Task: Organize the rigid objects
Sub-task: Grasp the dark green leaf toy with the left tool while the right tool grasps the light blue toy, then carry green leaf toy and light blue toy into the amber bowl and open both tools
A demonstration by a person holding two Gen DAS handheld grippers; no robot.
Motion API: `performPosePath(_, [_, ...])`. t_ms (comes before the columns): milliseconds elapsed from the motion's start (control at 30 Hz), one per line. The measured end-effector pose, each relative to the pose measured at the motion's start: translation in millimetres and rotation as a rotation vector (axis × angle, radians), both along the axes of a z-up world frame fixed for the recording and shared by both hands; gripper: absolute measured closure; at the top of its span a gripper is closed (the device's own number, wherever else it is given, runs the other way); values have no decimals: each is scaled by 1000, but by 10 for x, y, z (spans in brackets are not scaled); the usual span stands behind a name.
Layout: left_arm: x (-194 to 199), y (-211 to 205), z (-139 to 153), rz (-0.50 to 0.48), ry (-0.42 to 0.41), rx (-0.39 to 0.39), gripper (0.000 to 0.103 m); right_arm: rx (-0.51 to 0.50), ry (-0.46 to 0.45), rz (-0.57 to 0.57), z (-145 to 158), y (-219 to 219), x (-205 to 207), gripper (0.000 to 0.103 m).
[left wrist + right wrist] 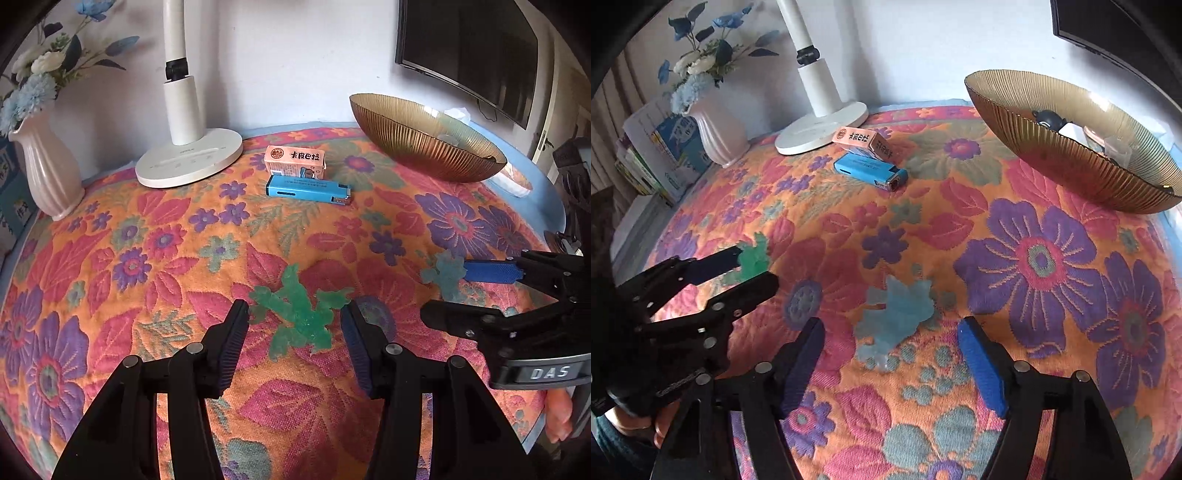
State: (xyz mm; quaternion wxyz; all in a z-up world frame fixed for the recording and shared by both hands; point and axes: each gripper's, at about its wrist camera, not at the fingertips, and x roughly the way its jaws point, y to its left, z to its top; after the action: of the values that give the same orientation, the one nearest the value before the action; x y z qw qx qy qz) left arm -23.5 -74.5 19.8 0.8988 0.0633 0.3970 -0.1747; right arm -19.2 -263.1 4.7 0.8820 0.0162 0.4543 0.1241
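Floral-clothed surface [155, 236] carries a flat green figure [299, 314] between the left tool's [293, 332] open, empty jaws and a pale blue one [897, 314] before the right tool's [892, 354] wide jaws, both well short of the amber bowl [1071, 162]; pads may snag cloth or slip off such thin shapes.

Bright daylight, soft shadows; glare on bowl [1108, 110]; fisheye bending, dark corners.

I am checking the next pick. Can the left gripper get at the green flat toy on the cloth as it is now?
Probably yes. The left gripper stands open with the green flat toy lying between its fingers, and nothing covers it. The right gripper is off to the side, by the pale blue toy.
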Motion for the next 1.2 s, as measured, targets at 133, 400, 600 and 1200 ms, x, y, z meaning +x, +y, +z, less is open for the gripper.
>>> performPosePath(133, [-20,-31,-3,-6,-2,18,54,-64,-59,4,11,61,-41,66])
performPosePath(400, [8,-61,-31,2,12,53,54,19,-76,-22,48,-201,-109,74])
performPosePath(600, [7,-77,-33,9,7,73,54,99,-119,-36,136,-412,-213,74])
performPosePath(1200, [59,-367,552,-137,-2,-150,55,271,-234,-105,566,-1189,-394,74])
